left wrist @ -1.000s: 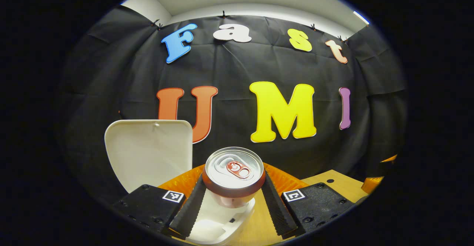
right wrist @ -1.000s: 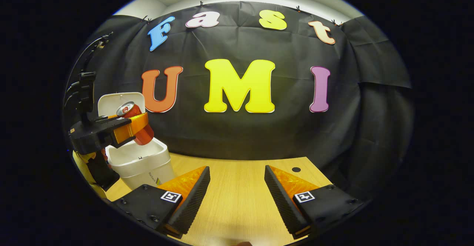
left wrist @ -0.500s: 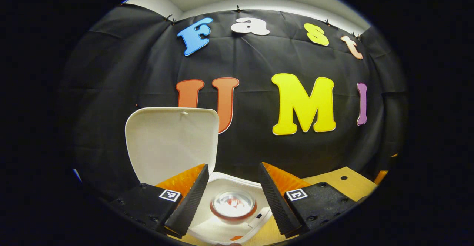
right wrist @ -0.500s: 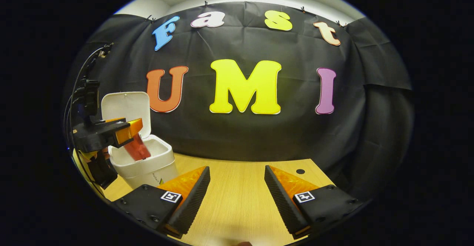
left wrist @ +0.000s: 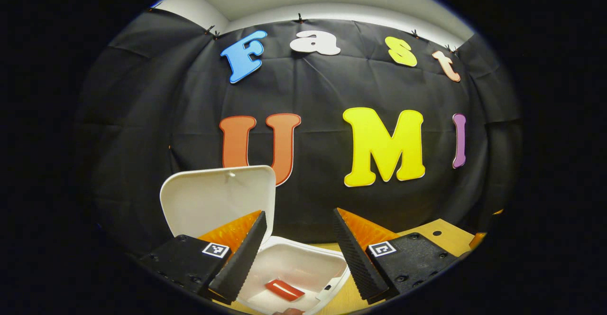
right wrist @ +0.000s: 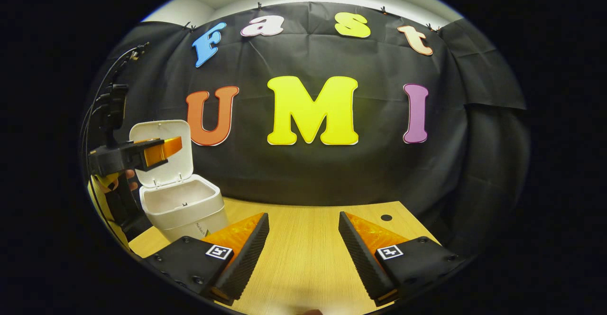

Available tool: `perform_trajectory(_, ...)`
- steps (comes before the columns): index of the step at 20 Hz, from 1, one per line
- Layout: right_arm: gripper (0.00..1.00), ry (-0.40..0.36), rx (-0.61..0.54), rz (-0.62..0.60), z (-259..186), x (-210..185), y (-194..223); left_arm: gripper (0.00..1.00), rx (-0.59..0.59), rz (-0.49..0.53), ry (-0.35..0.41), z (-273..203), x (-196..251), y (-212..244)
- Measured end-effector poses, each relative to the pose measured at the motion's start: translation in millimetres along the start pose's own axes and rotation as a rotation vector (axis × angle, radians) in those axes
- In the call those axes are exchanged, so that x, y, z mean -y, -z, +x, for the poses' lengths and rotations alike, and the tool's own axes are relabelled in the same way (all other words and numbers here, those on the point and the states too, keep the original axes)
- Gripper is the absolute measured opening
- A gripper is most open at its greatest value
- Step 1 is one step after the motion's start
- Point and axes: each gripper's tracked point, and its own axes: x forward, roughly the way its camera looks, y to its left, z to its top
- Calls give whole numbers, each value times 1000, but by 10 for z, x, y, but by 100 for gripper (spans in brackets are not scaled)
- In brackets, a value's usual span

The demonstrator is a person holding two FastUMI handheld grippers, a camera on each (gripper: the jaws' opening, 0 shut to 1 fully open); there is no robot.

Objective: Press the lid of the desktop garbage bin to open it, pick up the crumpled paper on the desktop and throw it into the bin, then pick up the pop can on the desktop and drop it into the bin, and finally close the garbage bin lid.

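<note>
Left gripper view: left hand-held gripper (left wrist: pixel 296 239) spread empty above the lid-up bin (left wrist: pixel 294 260), pop can (left wrist: pixel 283 290) inside.

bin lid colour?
White; the raised lid shows best in the right gripper view.

The bin (right wrist: pixel 182 208) stands on the table (right wrist: pixel 303 239) at its left side, close before the cloth wall (right wrist: pixel 332 172). Its lid (right wrist: pixel 163 151) is raised upright behind the opening. In the left gripper view the can (left wrist: pixel 283 289) lies inside the bin, at the bottom. The left gripper (left wrist: pixel 296 246) hangs above the bin's opening, in front of the lid. The right gripper (right wrist: pixel 303 248) sits over the table to the right of the bin, well apart from it.
</note>
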Motion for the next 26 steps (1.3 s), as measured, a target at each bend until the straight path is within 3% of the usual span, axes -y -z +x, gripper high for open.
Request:
perform_trajectory(6, 94, 5, 13, 6, -9, 31, -31, 90, 70, 20, -29, 131, -199, -399)
perform_trajectory(7, 94, 8, 13, 10, -4, 36, -33, 82, 88, 30, -38, 146, -246, -481)
perform_trajectory(8, 93, 7, 11, 16, 3, 35, -34, 90, 100, 38, -47, 162, -283, -540)
perform_trajectory(12, 94, 5, 6, 14, 16, 36, -17, 90, 138, 21, -87, 235, -523, -746)
perform_trajectory(13, 94, 4, 5, 13, 12, 34, -14, 83, 143, 15, -104, 243, -615, -784)
perform_trajectory(14, 94, 4, 3, 13, 14, 38, -10, 90, 145, 8, -120, 258, -712, -828)
perform_trajectory(20, 94, -20, -13, 11, 58, -54, 26, 90, 117, 8, -193, 374, -1083, -785)
perform_trajectory(21, 94, -24, -16, 8, 69, -77, 37, 82, 108, -6, -191, 404, -1095, -755)
perform_trajectory(22, 94, -29, -18, 7, 74, -100, 35, 82, 98, -18, -193, 423, -1128, -710)
perform_trajectory(23, 94, -34, -21, 7, 71, -115, 50, 90, 91, -22, -202, 450, -1166, -675)
perform_trajectory(26, 95, -39, -20, 5, 69, -132, 45, 90, 48, -78, -191, 519, -1180, -540)
